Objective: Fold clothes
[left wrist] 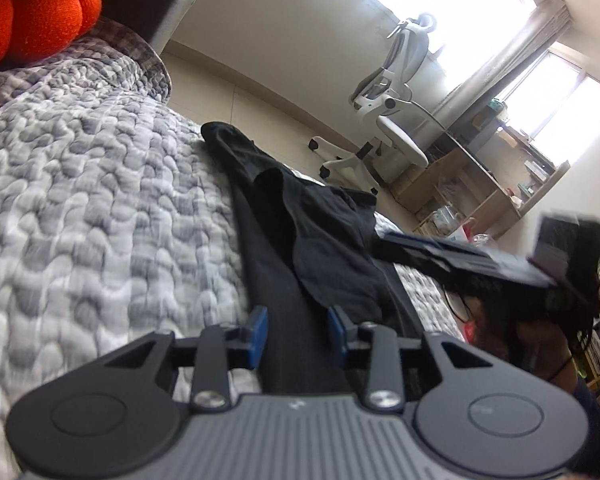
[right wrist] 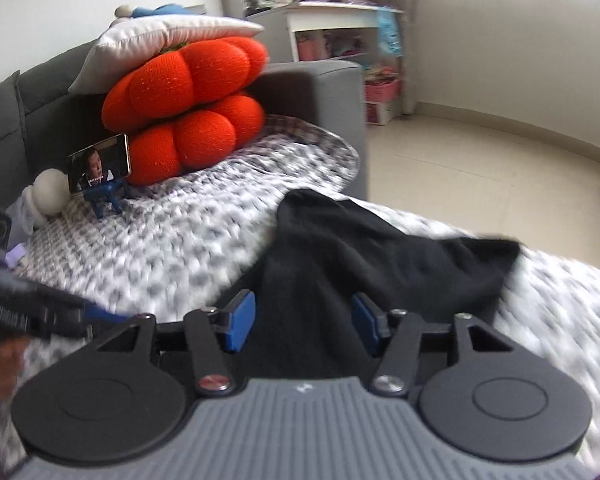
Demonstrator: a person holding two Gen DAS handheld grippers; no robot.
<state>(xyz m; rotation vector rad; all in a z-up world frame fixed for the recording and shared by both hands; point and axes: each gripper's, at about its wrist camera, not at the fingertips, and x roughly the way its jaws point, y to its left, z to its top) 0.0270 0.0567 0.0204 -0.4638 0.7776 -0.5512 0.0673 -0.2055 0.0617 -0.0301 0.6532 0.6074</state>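
Note:
A black garment (left wrist: 300,240) lies stretched along the grey-and-white quilted cover (left wrist: 100,200), with a loose fold bunched on top of it. My left gripper (left wrist: 298,330) is open, low over the near end of the garment, which runs between its blue pads (left wrist: 259,330). In the right wrist view the same garment (right wrist: 360,248) lies rumpled on the quilt (right wrist: 180,232). My right gripper (right wrist: 302,326) is open, with dark cloth between its blue pads (right wrist: 240,320). The right gripper also shows in the left wrist view (left wrist: 384,246), blurred, at the garment's right edge.
Orange pumpkin cushions (right wrist: 188,112) and a white pillow (right wrist: 164,44) stand against the grey sofa back (right wrist: 28,92). A phone on a blue stand (right wrist: 100,164) sits on the quilt. A white office chair (left wrist: 392,100) and wooden shelves (left wrist: 480,176) stand on the floor beyond.

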